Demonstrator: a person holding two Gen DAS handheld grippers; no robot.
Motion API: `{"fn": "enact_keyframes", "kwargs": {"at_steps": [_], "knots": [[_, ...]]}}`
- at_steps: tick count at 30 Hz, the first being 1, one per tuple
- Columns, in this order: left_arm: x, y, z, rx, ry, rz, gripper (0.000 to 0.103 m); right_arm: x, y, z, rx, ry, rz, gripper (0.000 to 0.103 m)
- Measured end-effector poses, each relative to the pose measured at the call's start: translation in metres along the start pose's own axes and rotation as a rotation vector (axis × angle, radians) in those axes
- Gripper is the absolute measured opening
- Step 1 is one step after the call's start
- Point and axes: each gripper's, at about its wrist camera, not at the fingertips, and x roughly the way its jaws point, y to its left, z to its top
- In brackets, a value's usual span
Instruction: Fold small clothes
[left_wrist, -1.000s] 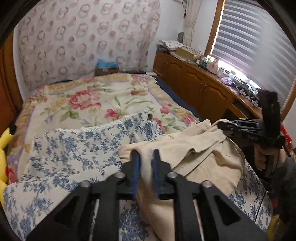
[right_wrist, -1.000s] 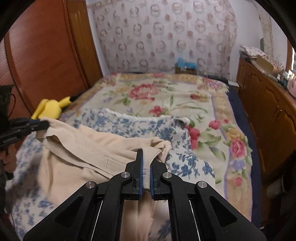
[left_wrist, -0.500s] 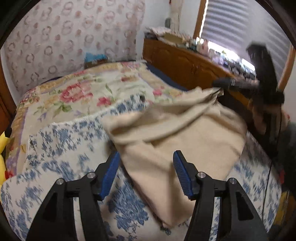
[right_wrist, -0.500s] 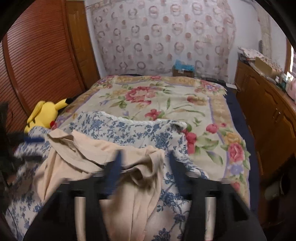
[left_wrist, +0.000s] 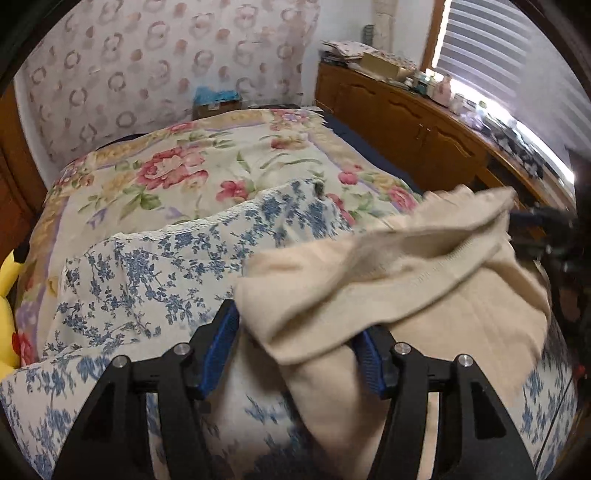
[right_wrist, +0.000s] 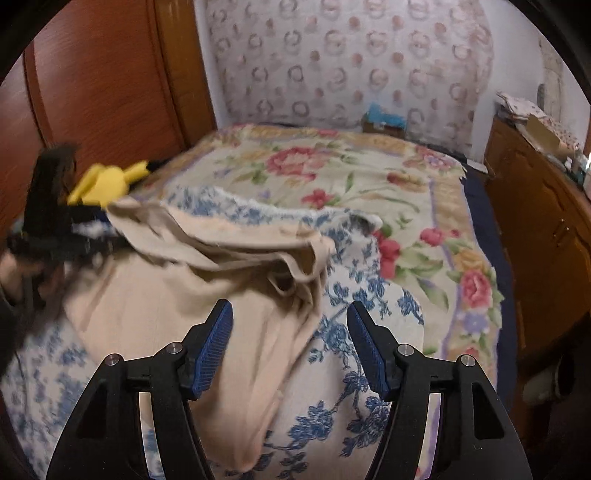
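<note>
A beige garment (left_wrist: 424, 291) lies crumpled on a blue-flowered white cloth (left_wrist: 155, 273) at the near end of the bed. It also shows in the right wrist view (right_wrist: 192, 295). My left gripper (left_wrist: 295, 347) is open; a fold of the garment drapes over its right finger and between the jaws. My right gripper (right_wrist: 290, 339) is open and empty, just above the garment's right edge. Each gripper appears blurred at the garment's far corner in the other's view, the right one (left_wrist: 543, 229) and the left one (right_wrist: 66, 229).
The bed carries a rose-patterned cover (left_wrist: 207, 166). A yellow plush toy (right_wrist: 107, 182) lies at its left side by a wooden wardrobe (right_wrist: 96, 81). A wooden sideboard (left_wrist: 406, 114) with clutter runs along the right under a window blind. A box (left_wrist: 218, 101) stands at the headboard.
Both grippers were shut on the beige garment's corners a second ago. Both have opened and let go, and the garment has dropped onto the blue-flowered cloth.
</note>
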Motion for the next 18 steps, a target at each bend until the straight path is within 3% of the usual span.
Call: {"fn": "enact_keyframes", "kwargs": {"at_steps": [3, 6, 13, 18], "knots": [[0.007, 0.009, 0.008, -0.023, -0.010, 0.027, 0.060, 0.014, -0.008, 0.011, 0.038, -0.001, 0.012, 0.066], [0.004, 0.021, 0.015, -0.069, -0.033, 0.041, 0.060, 0.023, -0.022, 0.028, 0.095, -0.038, -0.089, 0.066], [-0.019, 0.028, 0.014, -0.089, -0.087, 0.039, 0.060, 0.022, -0.035, 0.030, 0.133, -0.041, -0.142, 0.066], [-0.018, 0.021, -0.003, -0.082, -0.036, 0.000, 0.060, 0.005, -0.023, 0.021, 0.150, -0.042, -0.021, 0.066]]}}
